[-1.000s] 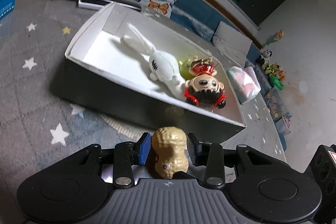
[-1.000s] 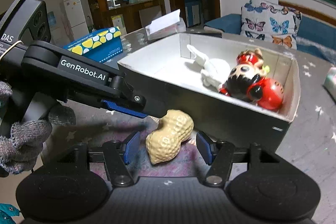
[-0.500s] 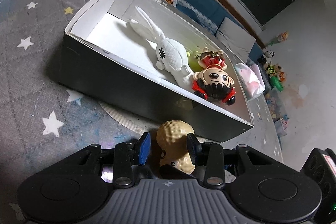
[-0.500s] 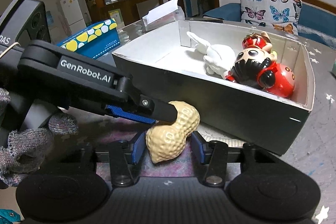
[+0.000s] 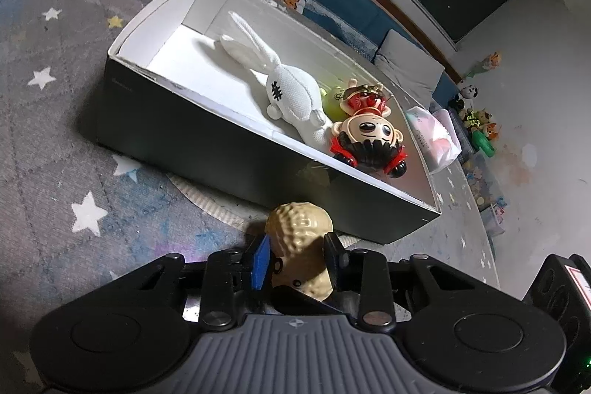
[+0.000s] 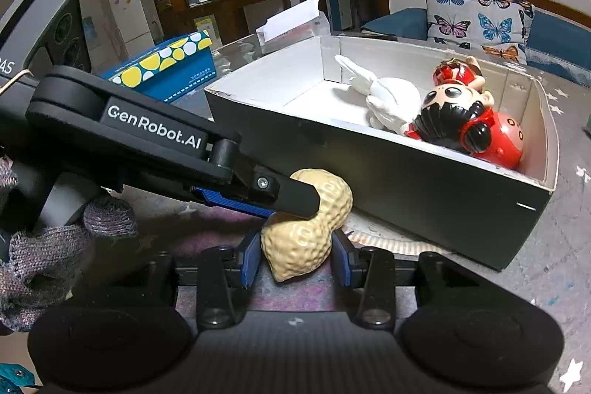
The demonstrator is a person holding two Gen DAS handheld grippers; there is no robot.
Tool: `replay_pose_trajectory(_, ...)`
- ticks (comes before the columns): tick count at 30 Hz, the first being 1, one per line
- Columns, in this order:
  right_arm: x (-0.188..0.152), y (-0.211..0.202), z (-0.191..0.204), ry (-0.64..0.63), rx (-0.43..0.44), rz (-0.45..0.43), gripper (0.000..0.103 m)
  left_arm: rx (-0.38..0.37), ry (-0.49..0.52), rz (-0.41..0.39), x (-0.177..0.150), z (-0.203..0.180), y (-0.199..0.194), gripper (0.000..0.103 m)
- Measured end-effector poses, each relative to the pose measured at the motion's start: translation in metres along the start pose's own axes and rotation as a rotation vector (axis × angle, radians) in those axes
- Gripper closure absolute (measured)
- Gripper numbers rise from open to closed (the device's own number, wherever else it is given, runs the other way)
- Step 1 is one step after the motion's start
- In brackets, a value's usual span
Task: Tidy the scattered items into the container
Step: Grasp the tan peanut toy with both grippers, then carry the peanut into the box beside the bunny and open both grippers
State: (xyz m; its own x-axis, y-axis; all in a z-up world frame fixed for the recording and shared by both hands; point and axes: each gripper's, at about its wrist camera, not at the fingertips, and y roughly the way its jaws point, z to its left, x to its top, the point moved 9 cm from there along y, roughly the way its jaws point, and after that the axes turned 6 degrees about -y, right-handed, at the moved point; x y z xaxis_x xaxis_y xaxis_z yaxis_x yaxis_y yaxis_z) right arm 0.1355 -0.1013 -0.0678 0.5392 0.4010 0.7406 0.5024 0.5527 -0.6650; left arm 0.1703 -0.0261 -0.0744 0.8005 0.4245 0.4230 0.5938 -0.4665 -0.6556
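Beside box (image 5: 207, 139) near wall: both grippers' fingers (image 6: 247, 259) just closed onto peanut toy (image 6: 295, 246); box floor left half bare.

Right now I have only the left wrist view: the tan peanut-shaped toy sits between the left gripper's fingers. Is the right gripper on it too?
Observer: Yes. The right gripper has just been closing its jaws, like the left gripper, and its blue pads press the near lobe of the tan peanut-shaped toy.
Operator: What holds the left gripper?
Observer: A hand in a grey knitted glove grips its handle.
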Motion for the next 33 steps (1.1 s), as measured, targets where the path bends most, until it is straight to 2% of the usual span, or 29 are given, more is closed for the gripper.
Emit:
replay_pose_trajectory(9, 0.011, -0.023, 0.01, -0.048, -0.002, -0.046, 0.062, -0.012, 0.033, -0.041, 0.004, -0.016, -0.027, 0.07)
replay_pose_trajectory(18, 0.065, -0.041, -0.003, -0.12, -0.038, -0.114, 0.062, -0.05, 0.077, -0.116, 0.051, -0.049, -0.045, 0.07)
replay_pose_trajectory(26, 0.109, -0.013, -0.029, -0.137, -0.028, -0.086, 0.062, -0.04, 0.028, -0.123, 0.1, -0.044, -0.025, 0.07)
replay_pose_trajectory(33, 0.123, 0.028, -0.047, -0.121, 0.009, -0.004, 0.062, -0.009, -0.022, -0.089, 0.124, -0.024, 0.003, 0.07)
